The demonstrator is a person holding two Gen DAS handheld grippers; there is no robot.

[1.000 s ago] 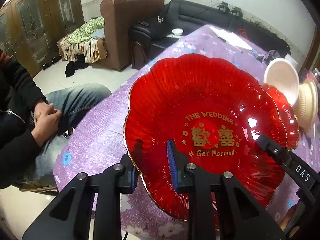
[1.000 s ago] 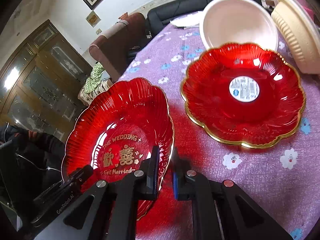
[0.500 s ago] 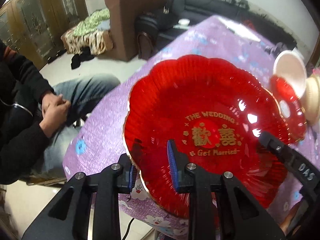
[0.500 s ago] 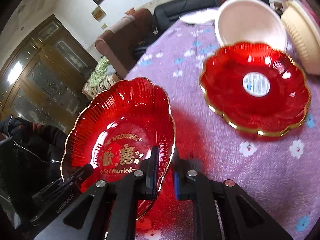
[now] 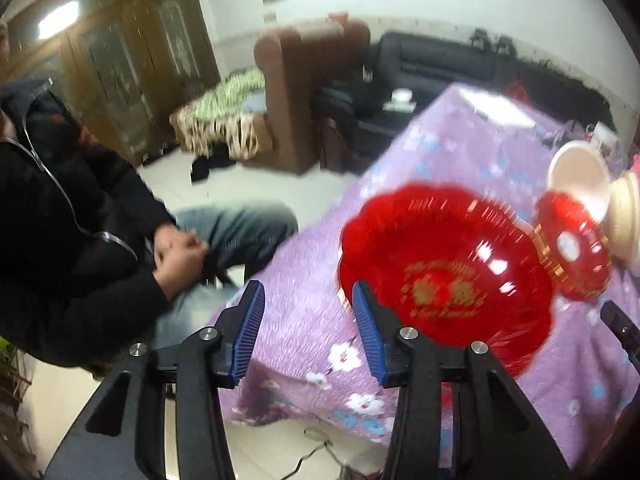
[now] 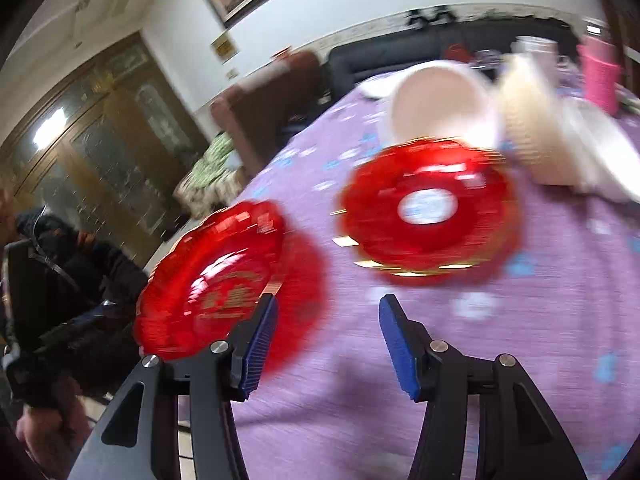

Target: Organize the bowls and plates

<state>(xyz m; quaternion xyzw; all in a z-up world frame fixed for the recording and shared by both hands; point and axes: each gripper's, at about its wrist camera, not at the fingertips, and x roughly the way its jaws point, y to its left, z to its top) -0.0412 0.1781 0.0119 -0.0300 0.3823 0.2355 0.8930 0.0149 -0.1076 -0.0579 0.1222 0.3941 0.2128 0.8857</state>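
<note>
Nearest in the left wrist view, the left gripper [image 5: 308, 320] has its jaws spreading, with only purple cloth showing between the blue pads [image 5: 250, 332]; nothing is pinched. The right gripper [image 6: 326, 338] is likewise opening, its jaws well apart over bare cloth, holding nothing.

Just beyond both grippers, the large red plate [image 5: 448, 280] with gold lettering lies on the worktop [image 5: 304, 320], close to its near edge and near the corner on the side where a person sits. In the left view its rim shows just past the right-hand pad; in the right view the same plate [image 6: 216, 288] sits behind and to the left of the left-hand finger. Whether the plate lies fully flat cannot be told, since both views are blurred.

Farther in, a smaller red plate [image 6: 428, 208] with a gold rim and a white round sticker at its centre rests on the cloth, apart from the large one in the right view. Behind it, touching or nearly touching its far rim, a white bowl [image 6: 440, 108] stands tipped with its hollow facing the camera. Beside that, toward the worktop's right edge, a cream ribbed bowl [image 6: 532, 128] lies tilted against more white dishes [image 6: 600, 156].

Off the worktop's left edge, a seated person [image 5: 80, 208] in a dark jacket and jeans holds clasped hands in the lap. Beyond are a brown armchair [image 5: 312, 92] and a black sofa [image 5: 440, 64].
</note>
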